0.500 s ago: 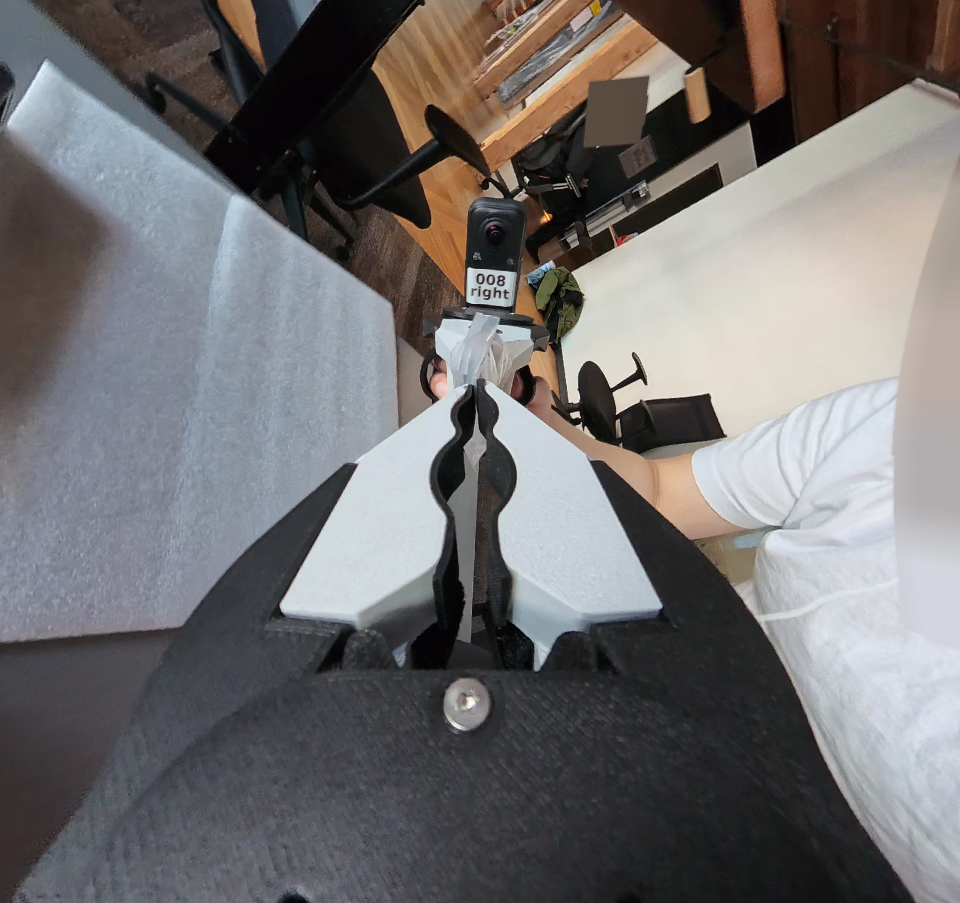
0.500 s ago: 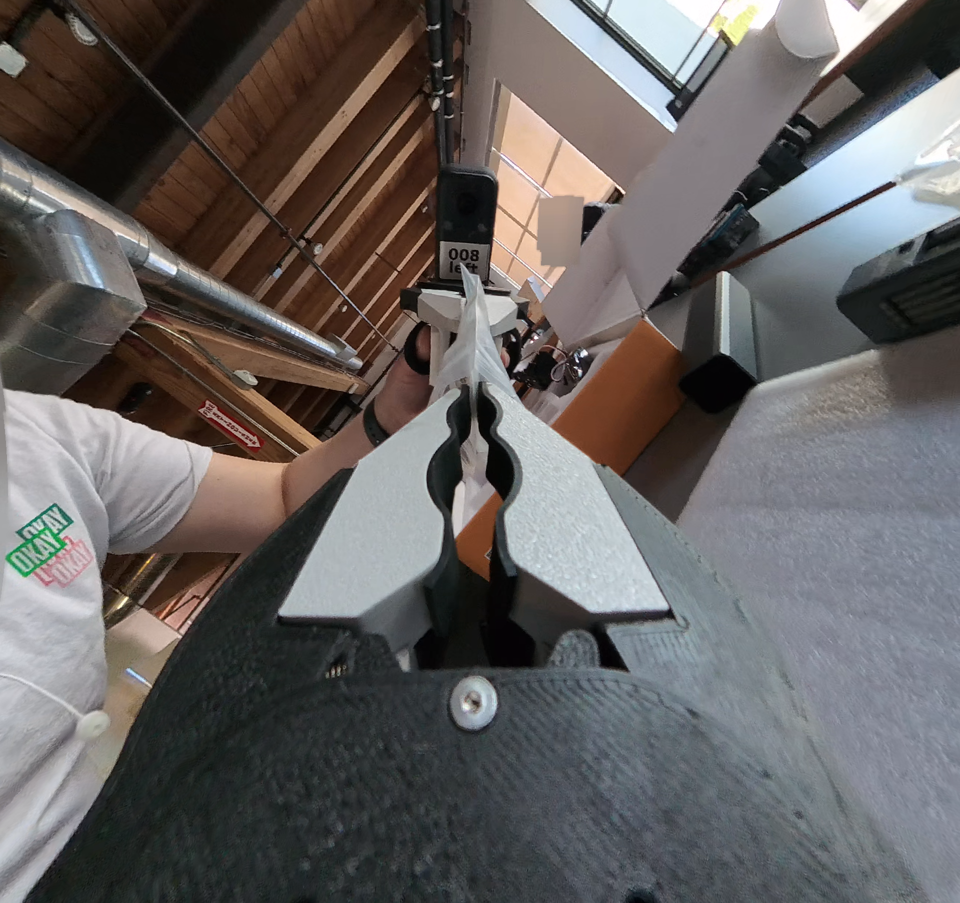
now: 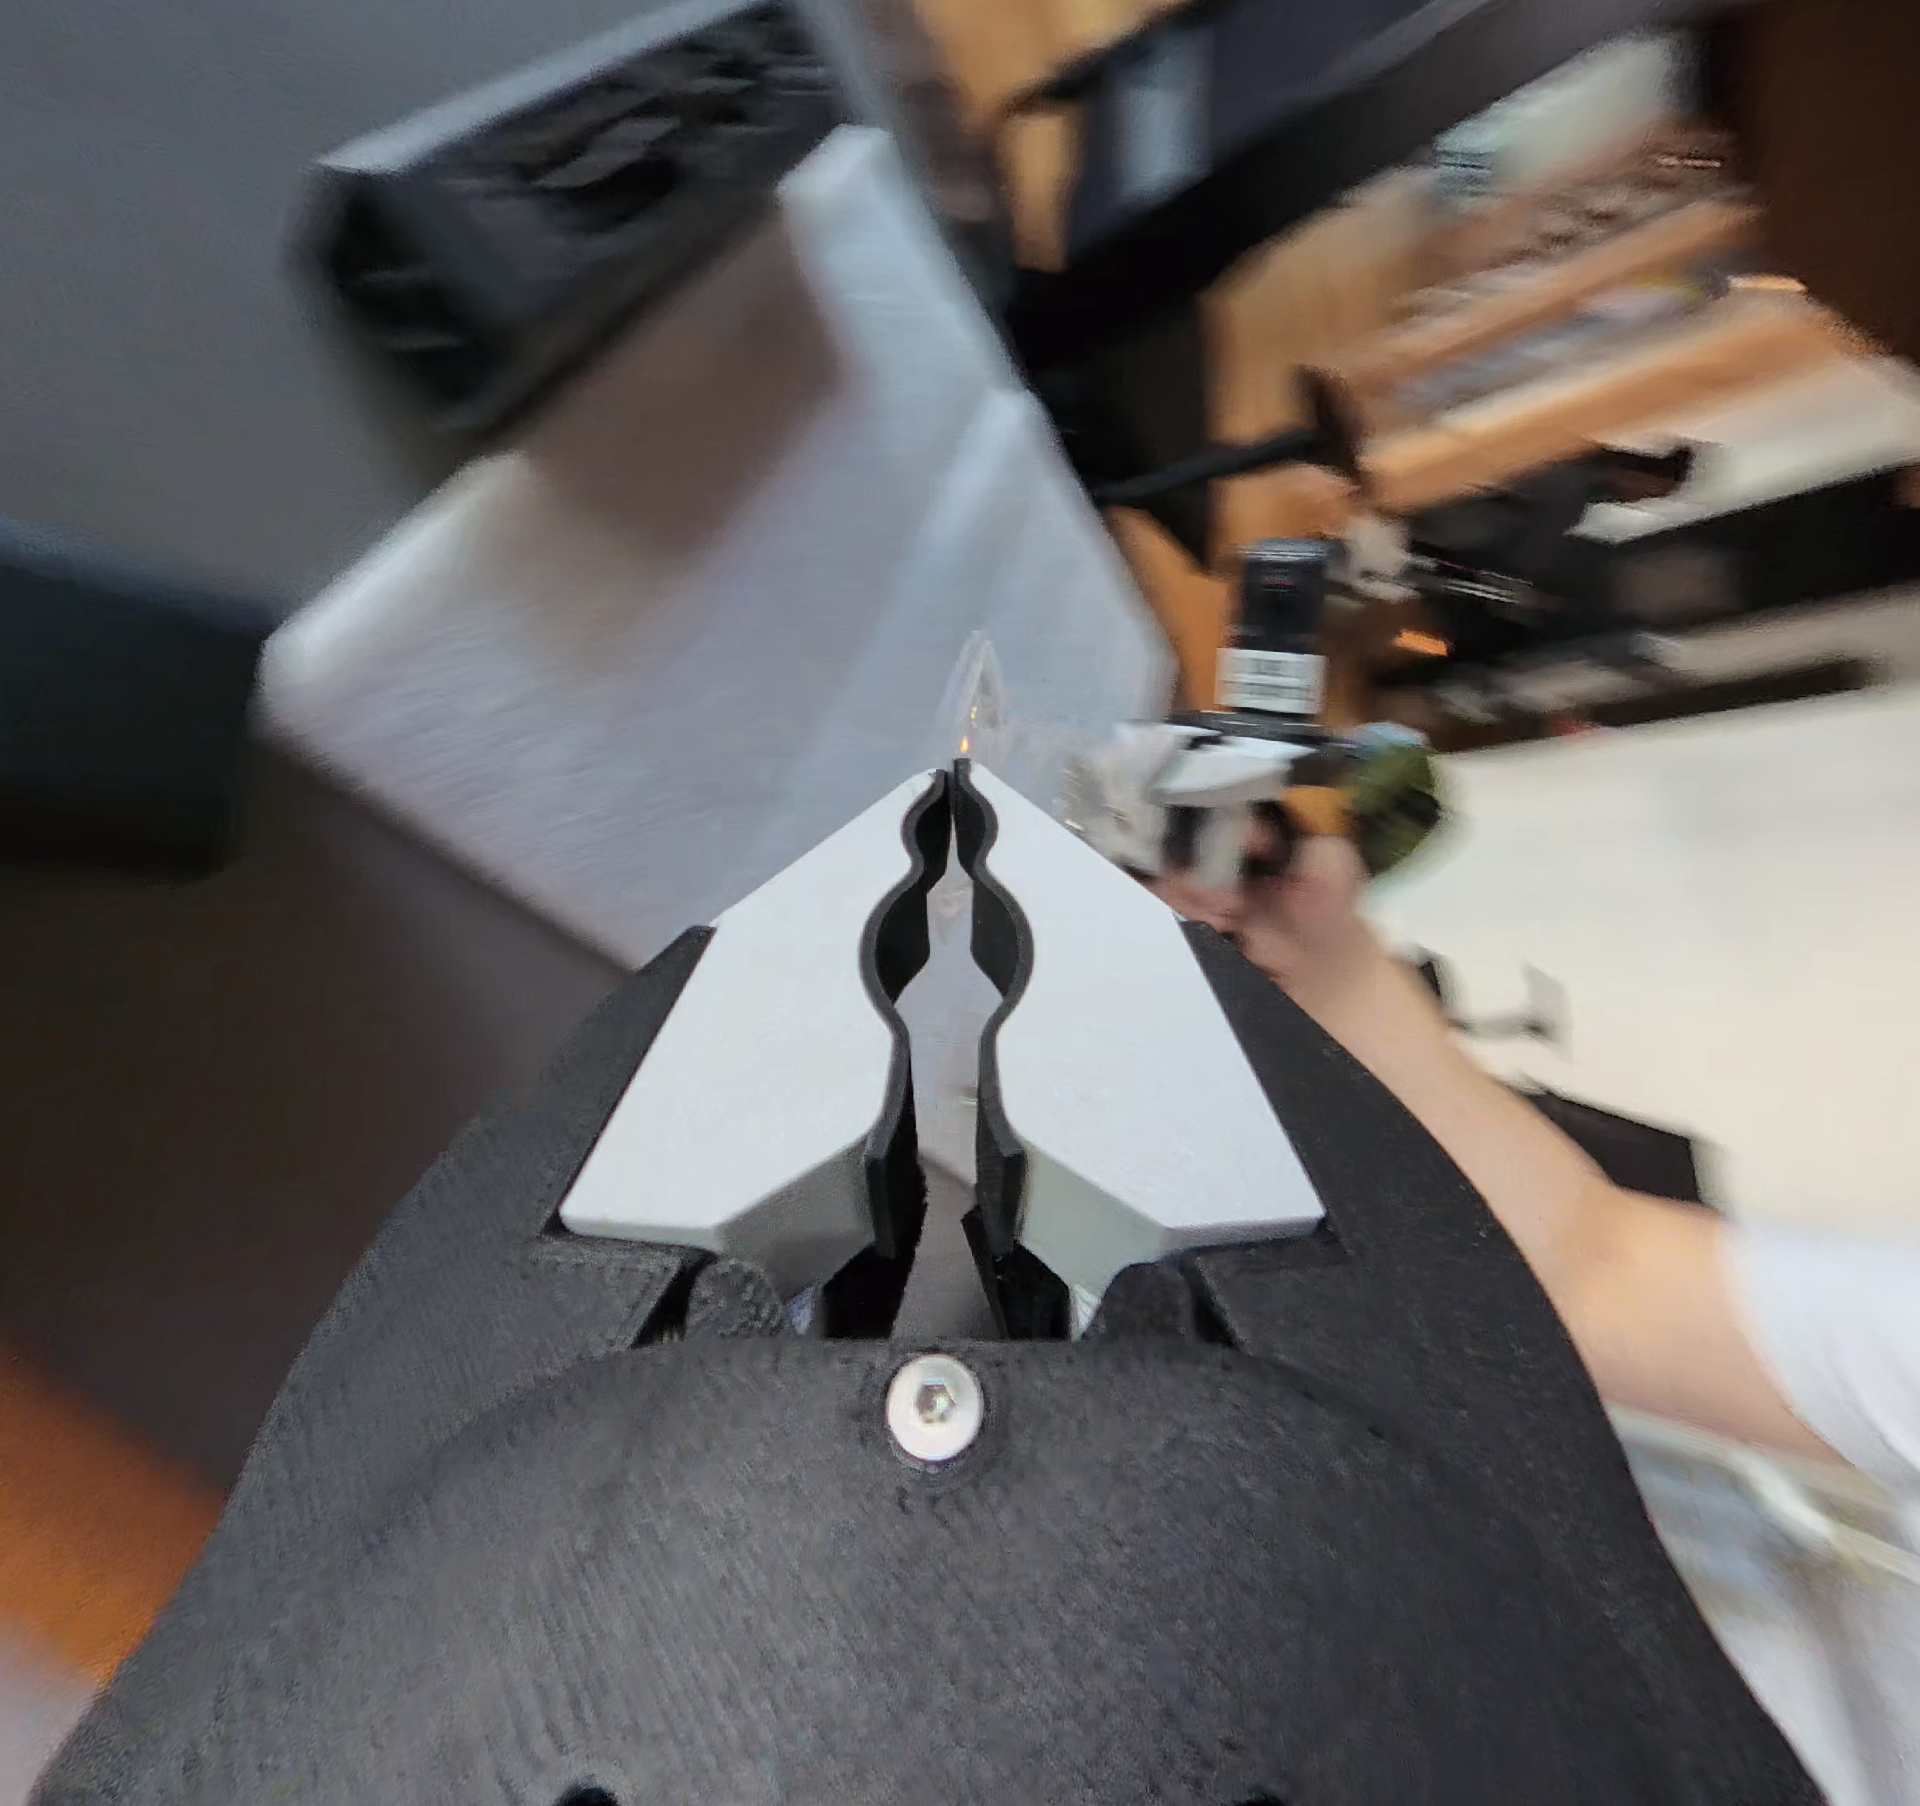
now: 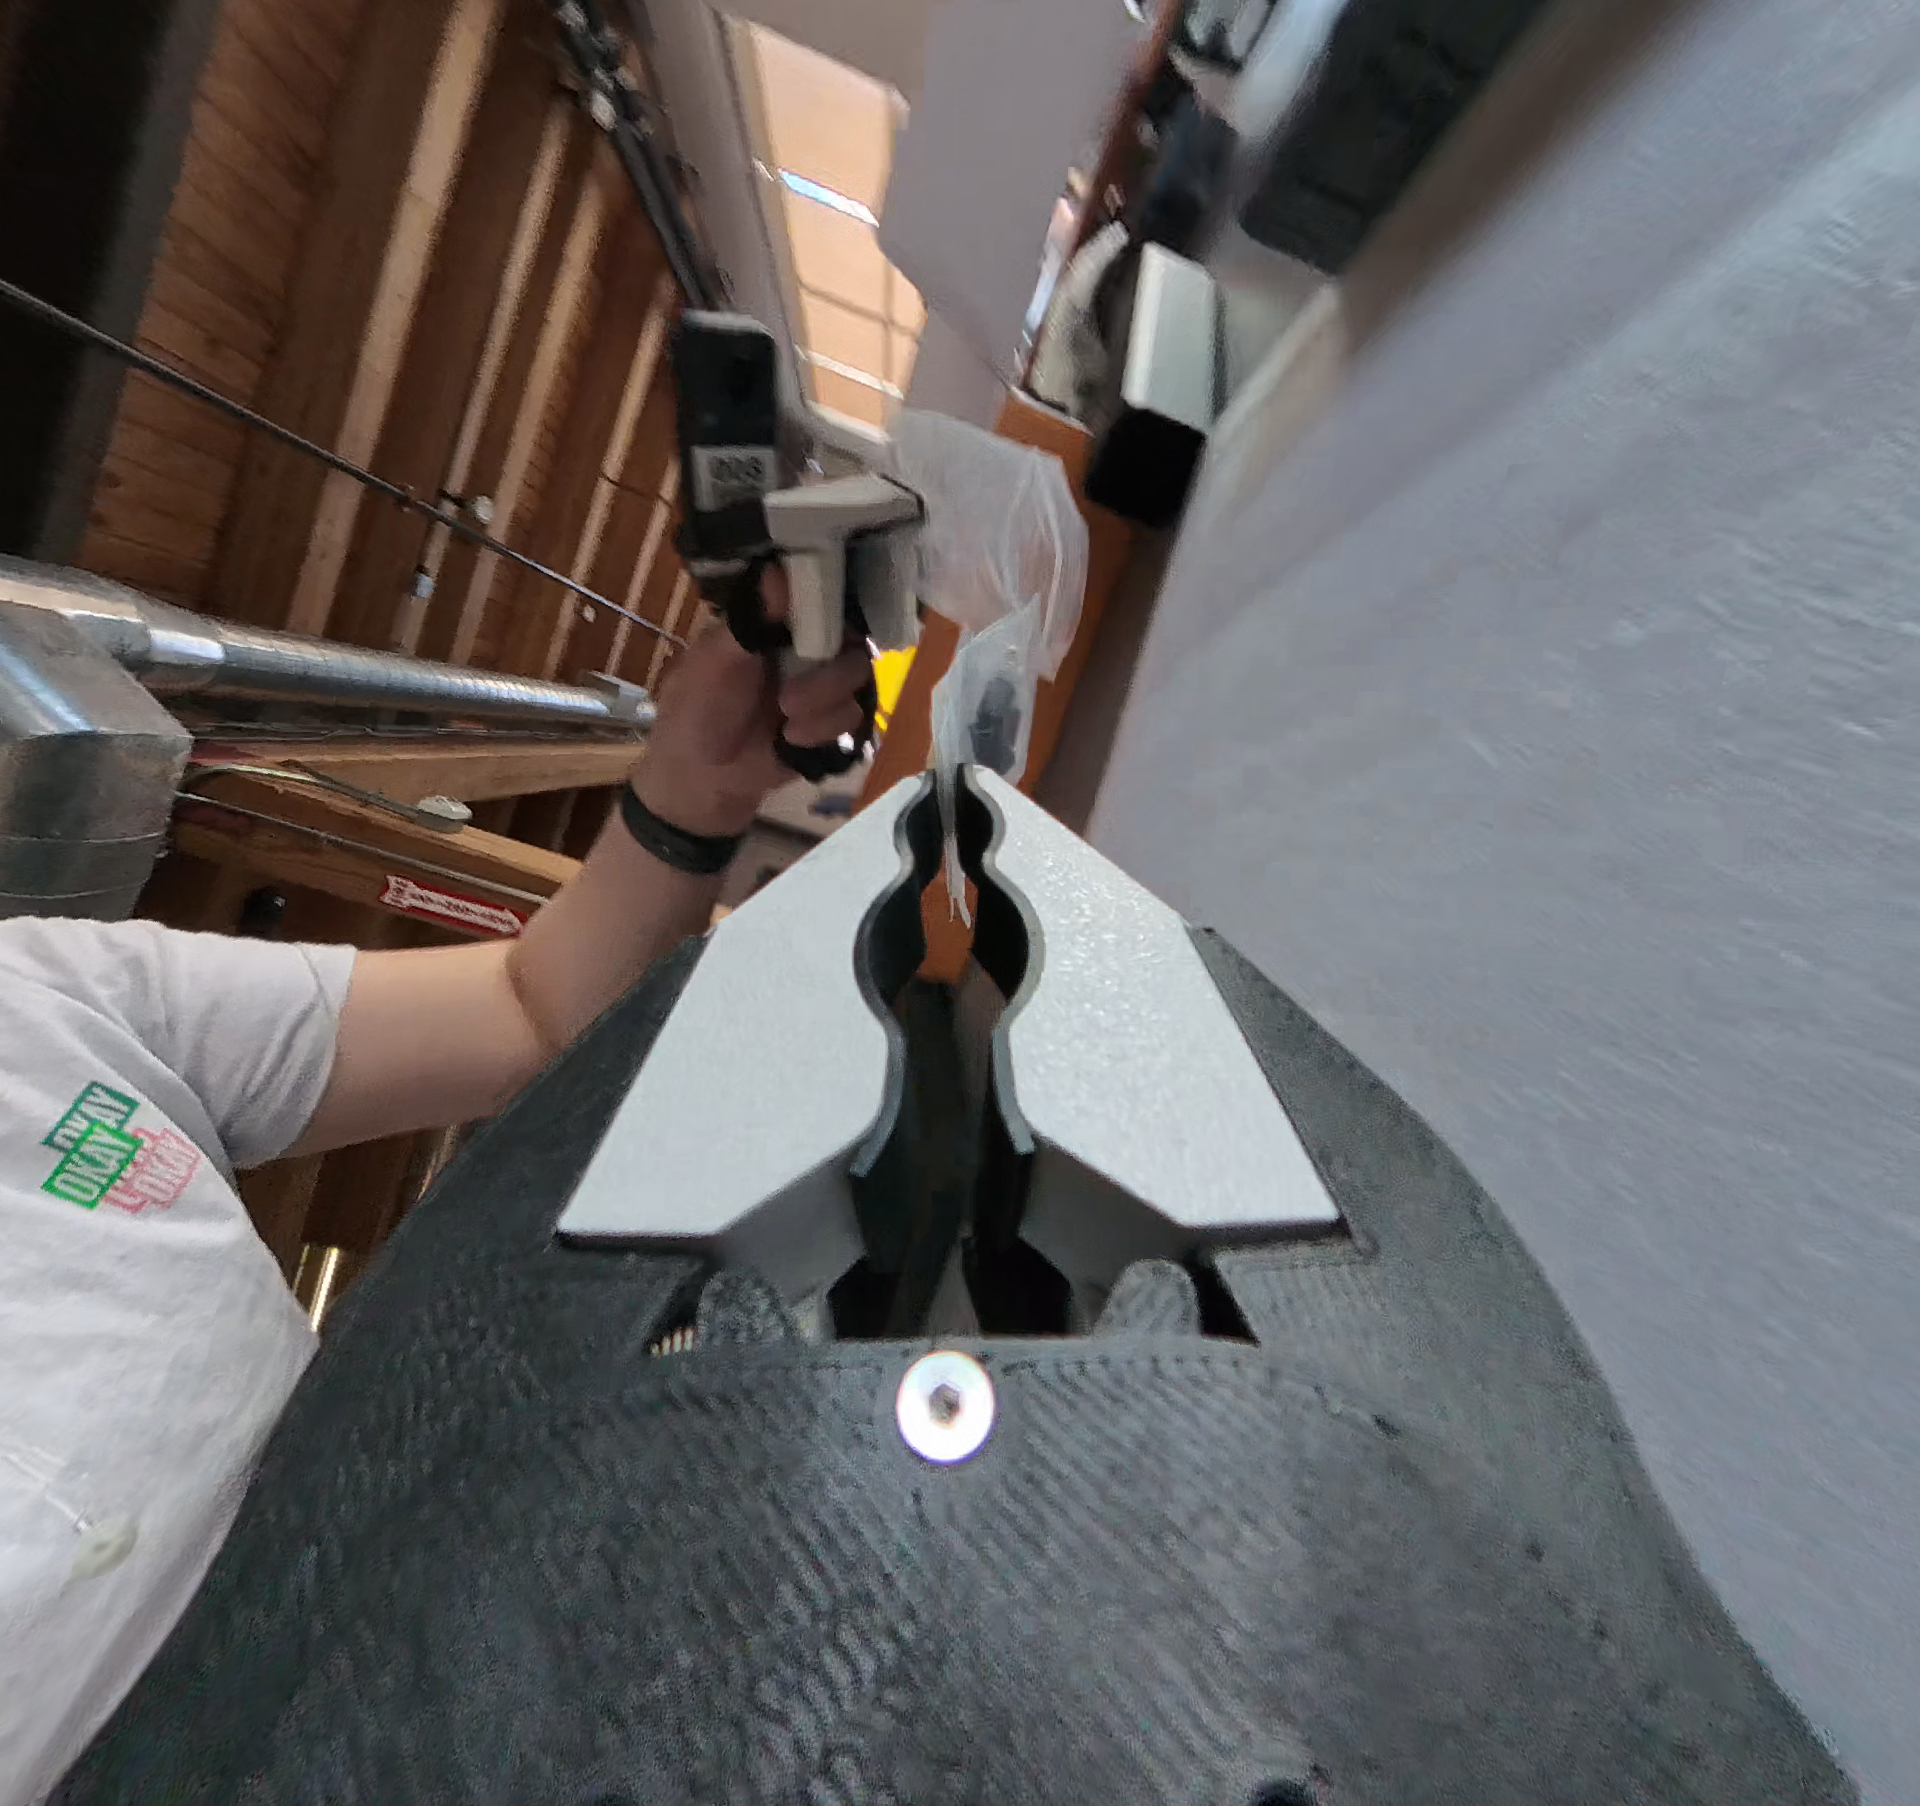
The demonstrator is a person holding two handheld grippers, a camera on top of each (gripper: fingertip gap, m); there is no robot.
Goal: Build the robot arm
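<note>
Small clear bag (image 4: 982, 717), upright, top edge in right tongs (image 4: 958, 774).

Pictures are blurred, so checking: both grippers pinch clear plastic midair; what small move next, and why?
Probably hold steady: the left gripper is shut on crumpled clear plastic film, the right gripper on a small clear pouch holding dark parts, and blur suggests fast movement.

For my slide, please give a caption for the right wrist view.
Right gripper pinching a clear plastic bag beside white foam.
</note>
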